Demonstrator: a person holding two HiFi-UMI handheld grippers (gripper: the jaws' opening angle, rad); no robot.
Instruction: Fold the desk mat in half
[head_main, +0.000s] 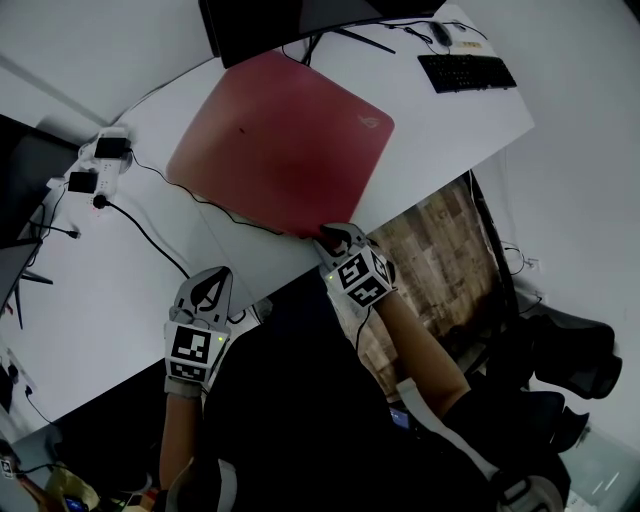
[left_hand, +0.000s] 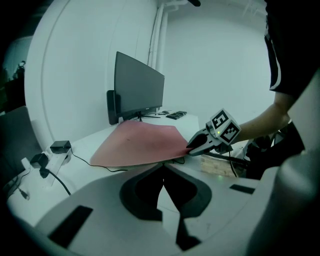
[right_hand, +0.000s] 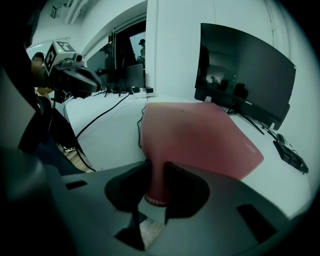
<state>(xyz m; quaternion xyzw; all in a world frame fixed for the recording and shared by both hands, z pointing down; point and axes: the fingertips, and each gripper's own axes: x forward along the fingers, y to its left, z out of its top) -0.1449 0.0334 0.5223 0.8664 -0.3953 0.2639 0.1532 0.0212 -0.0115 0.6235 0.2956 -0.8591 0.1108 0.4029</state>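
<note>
Fingers (right_hand: 183, 185) of right gripper (right_hand: 156, 172): pinching near corner of red desk mat (head_main: 285, 145) at white desk's (head_main: 150, 270) front edge. Left gripper (head_main: 212, 282): fingers pressed together, empty, apart from mat.

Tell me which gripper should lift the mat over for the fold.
Right. The right gripper is clamped on the near corner of the desk mat; the left gripper is shut, empty and short of it.

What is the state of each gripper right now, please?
Left gripper: closed, holding nothing.
Right gripper: closed on the near corner of the desk mat.
</note>
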